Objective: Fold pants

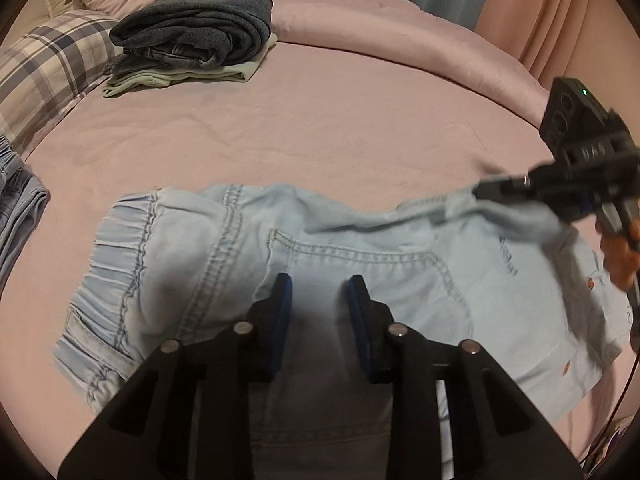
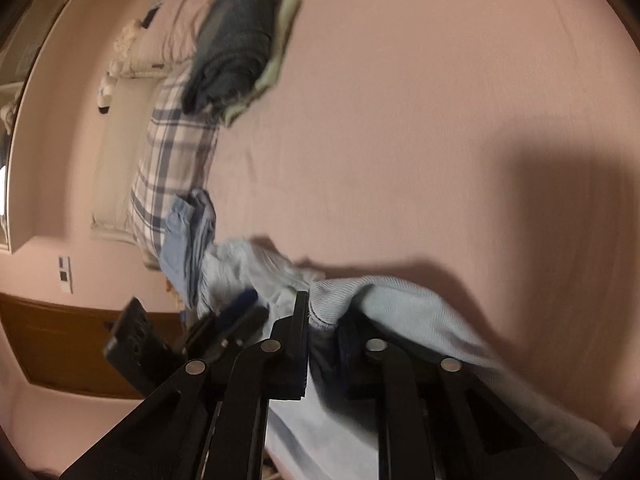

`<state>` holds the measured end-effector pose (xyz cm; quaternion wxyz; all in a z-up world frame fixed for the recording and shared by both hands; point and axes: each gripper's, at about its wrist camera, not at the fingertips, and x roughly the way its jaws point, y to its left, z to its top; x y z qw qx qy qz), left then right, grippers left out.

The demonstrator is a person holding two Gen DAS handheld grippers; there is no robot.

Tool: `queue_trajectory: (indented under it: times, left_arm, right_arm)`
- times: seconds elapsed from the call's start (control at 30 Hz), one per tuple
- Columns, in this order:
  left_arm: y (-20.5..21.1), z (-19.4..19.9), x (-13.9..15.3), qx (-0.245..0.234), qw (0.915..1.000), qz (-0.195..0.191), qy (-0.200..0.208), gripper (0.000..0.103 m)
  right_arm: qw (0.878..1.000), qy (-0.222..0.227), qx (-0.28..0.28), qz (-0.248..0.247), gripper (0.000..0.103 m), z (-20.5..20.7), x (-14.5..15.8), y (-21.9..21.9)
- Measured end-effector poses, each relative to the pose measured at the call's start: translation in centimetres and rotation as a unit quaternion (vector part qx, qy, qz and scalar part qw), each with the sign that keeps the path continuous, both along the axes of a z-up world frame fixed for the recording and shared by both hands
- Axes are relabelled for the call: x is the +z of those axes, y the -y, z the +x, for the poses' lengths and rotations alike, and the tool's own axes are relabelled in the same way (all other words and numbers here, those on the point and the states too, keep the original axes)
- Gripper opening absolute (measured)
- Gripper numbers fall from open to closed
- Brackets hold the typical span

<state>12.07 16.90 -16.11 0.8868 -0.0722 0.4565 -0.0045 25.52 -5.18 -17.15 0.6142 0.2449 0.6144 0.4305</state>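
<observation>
Light blue denim pants (image 1: 328, 264) lie on the pink bed, elastic waistband to the left, legs to the right. My left gripper (image 1: 318, 284) is open and hovers just above the seat of the pants, holding nothing. My right gripper (image 1: 480, 192) comes in from the right, shut on an edge of the pants fabric, and lifts it off the bed. In the right wrist view the right gripper (image 2: 324, 312) is closed on a bunched fold of the pants (image 2: 400, 304), and the left gripper (image 2: 236, 312) shows at lower left.
A stack of folded clothes, dark jeans (image 1: 196, 28) on a pale green garment, sits at the far left of the bed. A plaid pillow (image 1: 44, 72) lies beside it. More blue garments (image 1: 20, 208) lie at the left edge. Pink bedsheet (image 1: 320, 128) stretches beyond the pants.
</observation>
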Motion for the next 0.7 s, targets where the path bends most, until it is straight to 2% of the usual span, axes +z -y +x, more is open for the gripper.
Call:
queue_trajectory:
  times: [0.07,0.17,0.23,0.37,0.4,0.5,0.53,0.63,0.7]
  left_arm:
    - [0.1,0.2,-0.1,-0.005,1.0,0.007,-0.002,0.029]
    - [0.5,0.0,-0.3,-0.016,0.9996,0.024,-0.002,0.028]
    - [0.3,-0.1,-0.3,-0.019,0.9995,0.024,-0.003,0.028]
    - [0.1,0.1,0.2,-0.028,0.9986,0.041,-0.017,0.025]
    - [0.0,0.0,0.5,-0.026,0.9975,0.063,-0.018,0.025]
    - [-0.7,-0.5,0.8,-0.024,0.9958,0.086,-0.024,0.025]
    - [-1.0,-0.6,0.8,-0.025,0.9957,0.086,-0.025,0.025]
    - [-1.3,-1.0,1.0,-0.029,0.9956,0.086,-0.023,0.025]
    - [-1.1,-1.1,1.2,-0.032,0.9943,0.099,-0.023,0.025]
  right_arm:
    - [1.0,-0.014,0.0,0.004,0.013,1.1,-0.2,-0.1]
    - [0.997,-0.077,-0.006,-0.003,0.009,2.7,-3.2,0.3]
    - [0.995,-0.102,-0.011,0.004,0.009,3.0,-4.1,0.6]
    - [0.997,-0.073,-0.002,-0.002,0.01,2.8,-2.0,1.1]
    - [0.998,-0.052,-0.017,-0.023,0.01,2.9,-1.2,1.9]
    - [0.994,0.028,-0.059,-0.09,0.011,3.0,1.8,4.5]
    - [0.99,0.069,-0.056,-0.109,0.011,2.3,3.3,5.1]
    - [0.985,0.135,-0.009,-0.106,0.011,-0.8,5.6,4.9]
    - [0.975,0.186,0.023,-0.121,0.011,-4.0,6.4,4.2]
